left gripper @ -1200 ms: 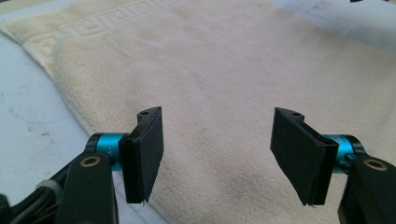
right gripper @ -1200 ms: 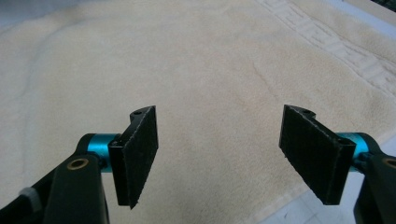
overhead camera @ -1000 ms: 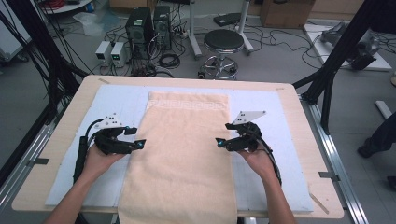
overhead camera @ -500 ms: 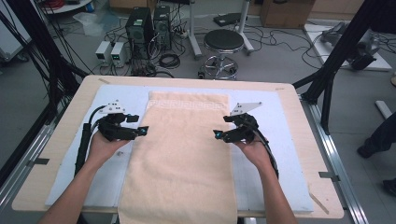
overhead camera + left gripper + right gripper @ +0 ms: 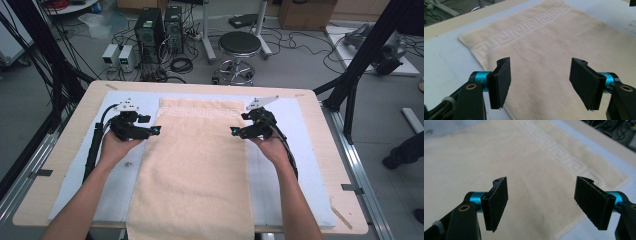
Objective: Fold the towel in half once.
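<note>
Two grippers over one cream towel (image 5: 195,160): left gripper (image 5: 156,130) at nine o'clock edge, right gripper (image 5: 234,131) at three o'clock edge; both jaws wide, empty

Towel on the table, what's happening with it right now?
A person holds a gripper in each hand over a cream towel spread flat on the blue mat. The left gripper hangs at the towel's left edge, the right gripper at its right edge, both near the patterned far end. Both have their jaws open with nothing between them, and the towel is not yet gripped.
</note>
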`<state>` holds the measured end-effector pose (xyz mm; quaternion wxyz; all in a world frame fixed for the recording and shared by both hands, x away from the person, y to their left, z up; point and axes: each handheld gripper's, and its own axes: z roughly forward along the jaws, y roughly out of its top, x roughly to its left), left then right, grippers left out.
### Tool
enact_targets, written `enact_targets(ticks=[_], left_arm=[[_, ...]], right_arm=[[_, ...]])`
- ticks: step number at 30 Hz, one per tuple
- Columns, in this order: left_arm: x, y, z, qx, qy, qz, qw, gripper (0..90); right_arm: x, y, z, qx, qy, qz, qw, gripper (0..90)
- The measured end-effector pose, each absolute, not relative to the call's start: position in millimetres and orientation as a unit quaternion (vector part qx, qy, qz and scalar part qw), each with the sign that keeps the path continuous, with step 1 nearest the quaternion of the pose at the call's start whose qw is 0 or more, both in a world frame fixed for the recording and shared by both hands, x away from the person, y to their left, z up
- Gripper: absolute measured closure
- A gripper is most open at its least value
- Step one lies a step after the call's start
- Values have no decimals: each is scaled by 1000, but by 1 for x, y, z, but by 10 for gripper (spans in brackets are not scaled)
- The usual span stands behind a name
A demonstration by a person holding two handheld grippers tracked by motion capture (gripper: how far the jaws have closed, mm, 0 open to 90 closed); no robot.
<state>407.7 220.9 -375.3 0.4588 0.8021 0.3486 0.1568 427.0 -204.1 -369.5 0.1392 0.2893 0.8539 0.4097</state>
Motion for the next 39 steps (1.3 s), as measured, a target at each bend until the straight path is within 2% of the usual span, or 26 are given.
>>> enact_targets(ticks=[13, 21, 24, 26, 32, 39], left_arm=[[439, 214, -422, 826, 378, 137, 394, 389], [445, 213, -438, 822, 405, 136, 377, 462], [444, 214, -438, 822, 405, 154, 370, 590], [444, 212, -437, 821, 409, 161, 365, 621], [443, 209, -437, 819, 410, 149, 372, 796], [442, 215, -431, 819, 403, 142, 383, 854]], right_arm=[[461, -203, -413, 333, 862, 363, 125, 293], [464, -206, -436, 360, 860, 343, 119, 398], [464, -206, -436, 365, 856, 343, 127, 487], [463, -204, -436, 370, 855, 340, 131, 540], [463, -202, -434, 356, 862, 344, 109, 804], [461, -206, -426, 345, 861, 360, 99, 843]])
